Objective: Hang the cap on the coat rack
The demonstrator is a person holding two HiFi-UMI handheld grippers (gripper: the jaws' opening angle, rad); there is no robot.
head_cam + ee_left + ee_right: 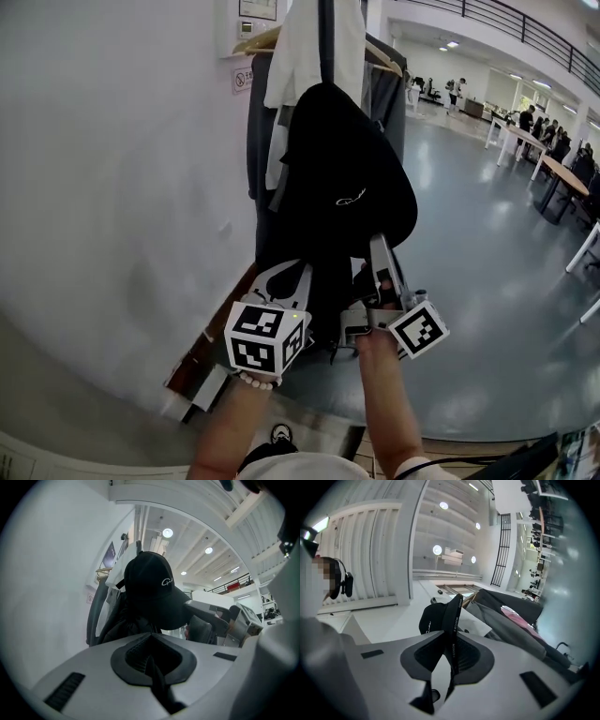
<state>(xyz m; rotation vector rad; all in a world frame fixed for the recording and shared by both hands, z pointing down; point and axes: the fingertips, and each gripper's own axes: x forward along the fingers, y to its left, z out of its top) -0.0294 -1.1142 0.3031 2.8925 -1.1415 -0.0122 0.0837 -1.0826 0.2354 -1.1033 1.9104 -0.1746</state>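
So: cap (347, 178) is up in the air against the rack (325, 37), in front of the hung clothes (300, 47) and not on any peg that I can see.

Right tongs (377, 246) are clenched on the cap's strap (453, 620). It stands edge-on between the pads with its loose tail hanging below. Gripping the strap leaves the crown free and the back loop open, which is probably the part meant to go over a peg.

Left tongs (292, 270) are clenched too, sitting low just beside the cap's underside. Left gripper view shows a thin dark strip in the seam. Can't tell if that's strap or just the seam, so I won't call it a grasp. Likely there as a steadying hand.

Judgement: mid-lift, hang not done. No free peg shows in any view, as the pole top is cut off and the clothes crowd it. Risk is the strap snagging on a hanger (258, 39) on the way up.
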